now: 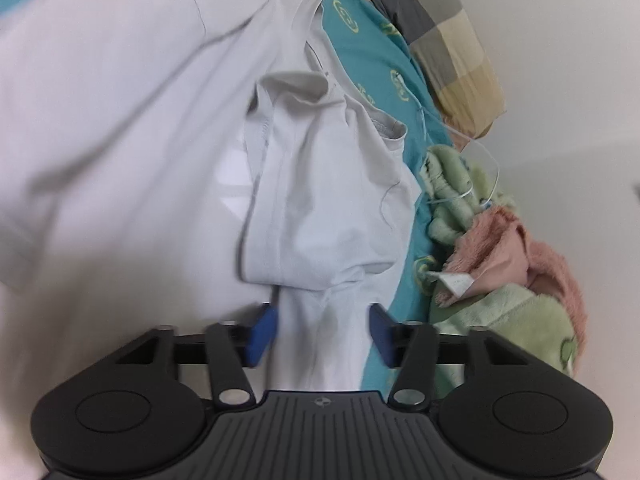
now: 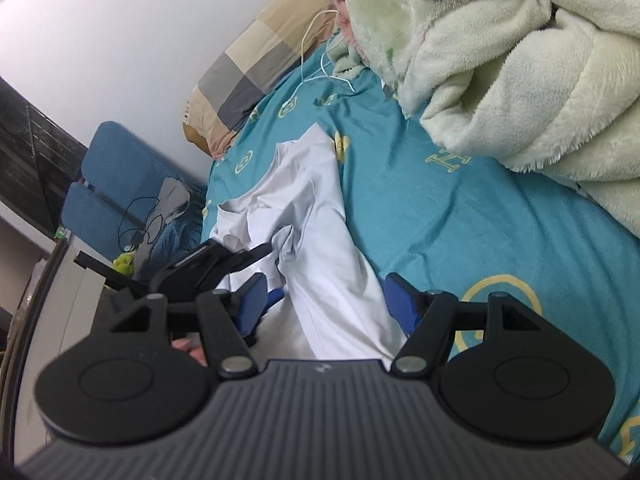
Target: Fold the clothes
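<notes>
A white T-shirt (image 1: 120, 140) lies spread over a teal bed sheet (image 1: 360, 28), with one sleeve (image 1: 320, 200) folded back onto the body. My left gripper (image 1: 322, 332) hovers low over the shirt's edge near that sleeve. Its blue pads (image 1: 262, 334) stand apart with a strip of white cloth between them, and no clear pinch shows. In the right wrist view the same shirt (image 2: 320, 232) runs up between the spread fingers of my right gripper (image 2: 328, 306), which is open. The left gripper's black body (image 2: 200, 268) shows just left of it.
A checked pillow (image 1: 444, 40) lies against the white wall. Green fleece (image 1: 452, 196) and pink fleece (image 1: 508, 248) are bunched at the shirt's side, with a thin white cable (image 1: 480, 184). A pale green blanket (image 2: 520, 72) fills the upper right. A blue chair (image 2: 120, 184) holds black cords.
</notes>
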Demonstrator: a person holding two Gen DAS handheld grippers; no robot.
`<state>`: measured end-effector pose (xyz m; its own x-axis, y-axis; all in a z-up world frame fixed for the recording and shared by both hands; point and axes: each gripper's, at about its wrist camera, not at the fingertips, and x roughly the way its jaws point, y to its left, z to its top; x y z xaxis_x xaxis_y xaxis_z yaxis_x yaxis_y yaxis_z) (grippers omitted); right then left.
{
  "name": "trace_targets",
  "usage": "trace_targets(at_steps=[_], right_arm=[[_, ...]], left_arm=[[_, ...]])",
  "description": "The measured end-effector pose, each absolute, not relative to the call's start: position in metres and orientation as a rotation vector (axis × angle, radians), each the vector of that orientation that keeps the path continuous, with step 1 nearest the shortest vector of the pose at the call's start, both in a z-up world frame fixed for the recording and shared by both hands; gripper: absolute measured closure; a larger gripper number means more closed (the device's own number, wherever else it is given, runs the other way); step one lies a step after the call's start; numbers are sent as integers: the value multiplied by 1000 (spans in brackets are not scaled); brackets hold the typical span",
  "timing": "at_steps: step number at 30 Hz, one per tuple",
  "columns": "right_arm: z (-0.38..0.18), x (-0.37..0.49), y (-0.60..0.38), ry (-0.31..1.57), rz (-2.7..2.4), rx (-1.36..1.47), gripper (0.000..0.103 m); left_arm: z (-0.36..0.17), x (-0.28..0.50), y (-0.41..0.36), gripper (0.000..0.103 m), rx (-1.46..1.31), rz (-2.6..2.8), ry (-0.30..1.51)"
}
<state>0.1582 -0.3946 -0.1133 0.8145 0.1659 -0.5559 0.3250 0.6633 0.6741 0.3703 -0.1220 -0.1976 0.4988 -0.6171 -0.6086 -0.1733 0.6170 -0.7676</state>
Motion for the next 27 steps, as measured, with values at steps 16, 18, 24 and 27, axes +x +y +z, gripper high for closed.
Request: trace_targets(at_steps=[16,18,24,27], right_arm=[[-121,166,-397,648,-78,909,35],[-122,166,-398,650,-81,912,35],[-115,168,-399,662,-56,858,35],[-104,165,-402,657,-55,800,35]], left_arm=[[-170,368,-107,98,-620,-249,1057],[-175,370,-113,100,-515,-205,1059],[-150,329,-113,91,-450,-300,1006],[-122,278,-125,79,-351,-361,968]])
